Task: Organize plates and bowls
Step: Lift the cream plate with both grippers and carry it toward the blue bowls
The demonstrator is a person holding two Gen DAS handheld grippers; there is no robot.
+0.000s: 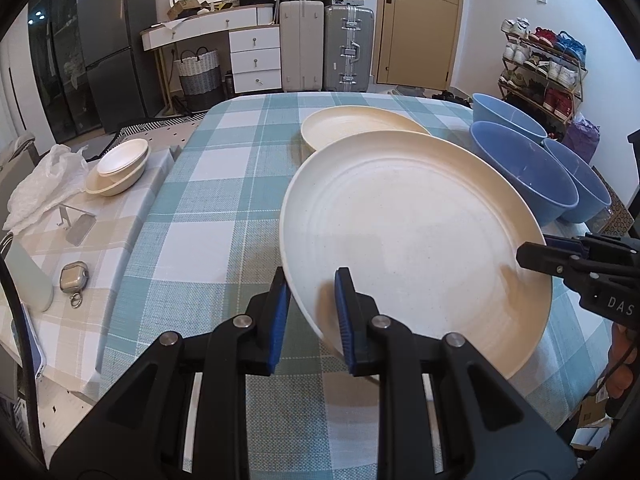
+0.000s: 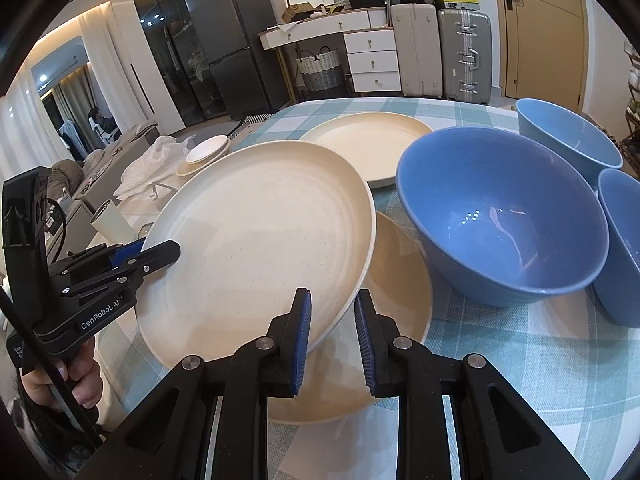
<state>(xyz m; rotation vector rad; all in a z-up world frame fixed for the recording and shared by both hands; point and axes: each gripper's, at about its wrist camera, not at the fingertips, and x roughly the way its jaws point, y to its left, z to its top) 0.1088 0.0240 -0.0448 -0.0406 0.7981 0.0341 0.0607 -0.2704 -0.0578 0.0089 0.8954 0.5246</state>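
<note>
A large cream plate (image 1: 416,240) (image 2: 260,232) hangs tilted above the table, carried by both grippers. My left gripper (image 1: 312,280) (image 2: 160,248) is shut on its near left rim. At the opposite rim, my right gripper (image 2: 332,300) (image 1: 528,254) is shut on the edge. Under the held plate a second cream plate (image 2: 400,280) lies flat on the cloth. A third cream plate (image 1: 360,124) (image 2: 372,144) rests farther back. Three blue bowls stand to the right: a big one (image 2: 500,220) (image 1: 524,172), one behind it (image 2: 568,136) (image 1: 508,116) and one at the edge (image 2: 624,240) (image 1: 580,184).
The table wears a green and white checked cloth (image 1: 208,200). A lower side table on the left holds stacked cream bowls (image 1: 120,168), a plastic bag (image 1: 48,184), an earbud case (image 1: 74,278) and a pale cup (image 1: 28,276). Suitcases (image 1: 328,48) and a shoe rack (image 1: 544,68) stand beyond.
</note>
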